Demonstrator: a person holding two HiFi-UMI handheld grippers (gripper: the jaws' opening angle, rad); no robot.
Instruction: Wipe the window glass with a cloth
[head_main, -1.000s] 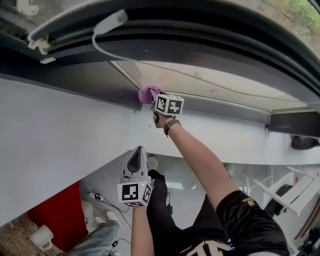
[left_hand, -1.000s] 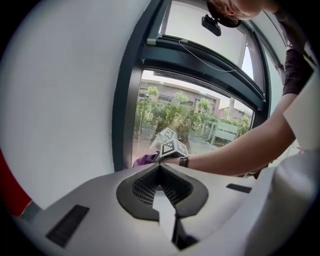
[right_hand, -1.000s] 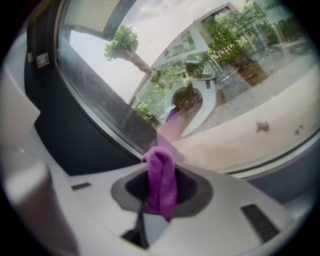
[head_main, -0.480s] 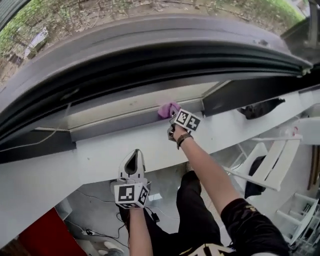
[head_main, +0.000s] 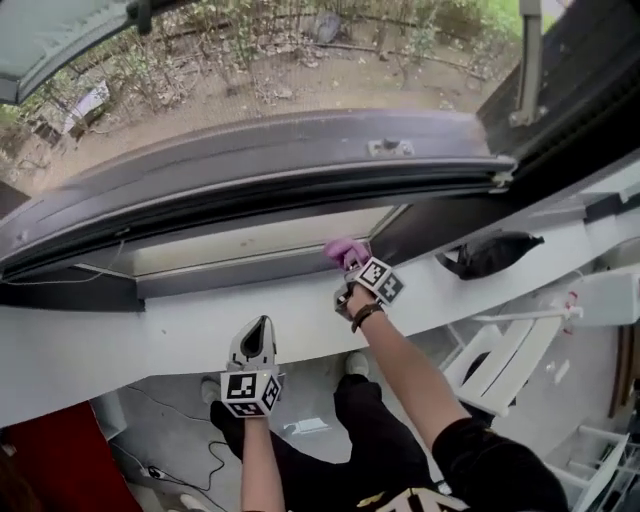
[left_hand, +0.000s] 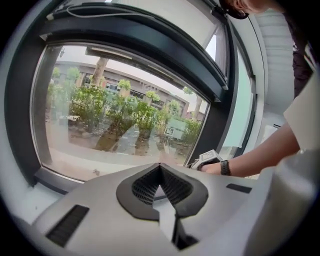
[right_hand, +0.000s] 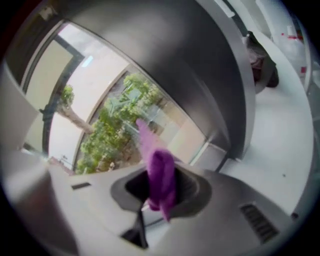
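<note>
Against the lower right corner of the broad, smooth, clear window glass (left_hand: 115, 115), set in a dark grey metal frame (head_main: 300, 170) above a matt white ledge (head_main: 100, 340), the right gripper (right_hand: 160, 186) clamps a soft, crumpled purple cloth (right_hand: 161, 172) whose tip meets its own reflection. Well below the glass, the left gripper (left_hand: 160, 182) hangs with its ribbed black jaws pressed together, holding nothing.

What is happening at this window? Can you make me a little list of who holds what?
Place: window glass in a dark frame
Right gripper: fingers shut on the purple cloth
Cloth spot: against the glass, low down, near the right end of the pane
Left gripper: fingers shut, holding nothing, held back from the glass
Outside: green bushes
</note>
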